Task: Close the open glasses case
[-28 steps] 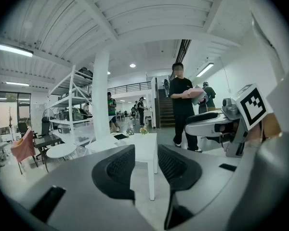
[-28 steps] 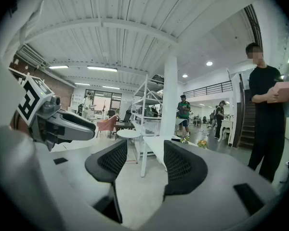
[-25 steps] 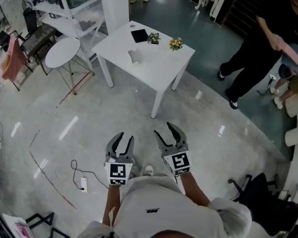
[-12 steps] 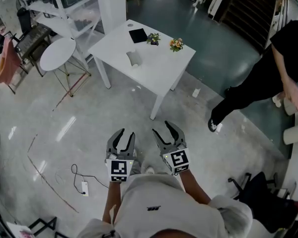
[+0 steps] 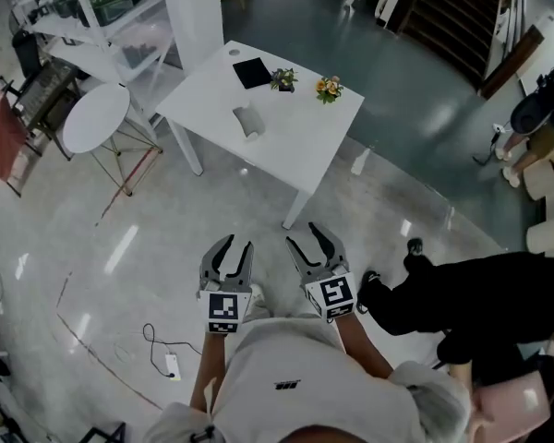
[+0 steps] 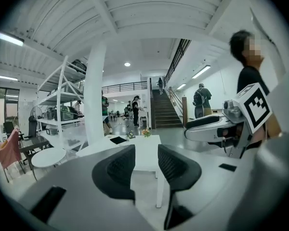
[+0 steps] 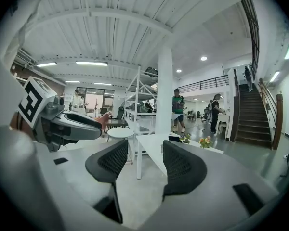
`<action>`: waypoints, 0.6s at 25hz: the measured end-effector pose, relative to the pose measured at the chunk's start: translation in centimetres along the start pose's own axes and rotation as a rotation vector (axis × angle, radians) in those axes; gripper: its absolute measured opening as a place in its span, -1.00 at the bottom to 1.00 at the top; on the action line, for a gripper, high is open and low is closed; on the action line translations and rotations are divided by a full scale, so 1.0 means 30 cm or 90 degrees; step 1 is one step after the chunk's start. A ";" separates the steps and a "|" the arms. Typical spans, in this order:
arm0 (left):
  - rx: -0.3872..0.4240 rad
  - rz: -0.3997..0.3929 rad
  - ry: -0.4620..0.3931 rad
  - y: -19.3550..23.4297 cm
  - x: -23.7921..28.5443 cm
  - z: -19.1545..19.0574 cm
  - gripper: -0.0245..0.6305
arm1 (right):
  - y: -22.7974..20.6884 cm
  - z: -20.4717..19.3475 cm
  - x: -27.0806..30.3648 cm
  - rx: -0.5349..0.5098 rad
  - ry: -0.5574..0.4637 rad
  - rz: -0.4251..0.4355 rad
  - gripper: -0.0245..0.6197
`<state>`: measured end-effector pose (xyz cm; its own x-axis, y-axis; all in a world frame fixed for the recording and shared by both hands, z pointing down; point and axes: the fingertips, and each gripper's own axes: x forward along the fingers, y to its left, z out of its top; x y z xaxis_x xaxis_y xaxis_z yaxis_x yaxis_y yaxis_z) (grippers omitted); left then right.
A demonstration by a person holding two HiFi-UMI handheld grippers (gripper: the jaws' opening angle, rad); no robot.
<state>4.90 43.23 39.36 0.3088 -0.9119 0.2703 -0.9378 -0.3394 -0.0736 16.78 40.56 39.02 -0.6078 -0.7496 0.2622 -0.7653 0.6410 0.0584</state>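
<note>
standing well short of the white table [image 5: 295, 127], with left gripper [image 5: 237, 245] and right gripper [image 5: 303, 236] both spread apart and empty; probably the glasses case [image 5: 249, 121], small and grey near the table's middle; likely light, stiff-shelled, hinged, best pressed at the lid's free edge; no readable writing, only square markers
</note>
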 end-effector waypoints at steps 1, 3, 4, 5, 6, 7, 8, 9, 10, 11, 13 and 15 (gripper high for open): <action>0.001 -0.004 -0.001 0.020 0.017 0.000 -0.43 | 0.000 0.001 0.022 0.001 0.001 -0.004 -0.20; 0.002 -0.012 -0.004 0.058 0.046 0.004 -0.43 | -0.001 0.003 0.062 0.001 0.005 -0.013 -0.20; 0.002 -0.017 -0.005 0.075 0.058 0.007 -0.43 | -0.001 0.005 0.080 0.002 0.008 -0.018 -0.20; 0.002 -0.021 -0.005 0.090 0.069 0.010 -0.43 | -0.001 0.006 0.096 0.002 0.012 -0.022 -0.20; 0.002 -0.026 -0.005 0.104 0.078 0.012 -0.44 | -0.001 0.007 0.110 0.001 0.016 -0.026 -0.20; 0.002 -0.029 -0.006 0.118 0.087 0.015 -0.44 | -0.001 0.007 0.125 0.001 0.019 -0.030 -0.20; 0.003 -0.032 -0.007 0.131 0.095 0.017 -0.44 | -0.001 0.007 0.139 0.001 0.021 -0.033 -0.20; 0.004 -0.035 -0.010 0.145 0.104 0.018 -0.44 | -0.001 0.007 0.155 0.001 0.022 -0.036 -0.20; 0.005 -0.037 -0.012 0.159 0.113 0.019 -0.44 | 0.000 0.008 0.170 0.001 0.023 -0.039 -0.21; 0.005 -0.039 -0.014 0.174 0.121 0.021 -0.44 | 0.000 0.010 0.187 0.002 0.023 -0.041 -0.21; 0.006 -0.040 -0.017 0.204 0.138 0.026 -0.44 | 0.001 0.019 0.218 0.002 0.022 -0.043 -0.21; 0.006 -0.039 -0.018 0.231 0.156 0.029 -0.45 | 0.001 0.029 0.248 0.001 0.022 -0.043 -0.21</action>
<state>-0.01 36.41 39.29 0.3697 -0.8957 0.2470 -0.9156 -0.3964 -0.0670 12.05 34.86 40.14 -0.5471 -0.7850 0.2906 -0.8046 0.5889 0.0762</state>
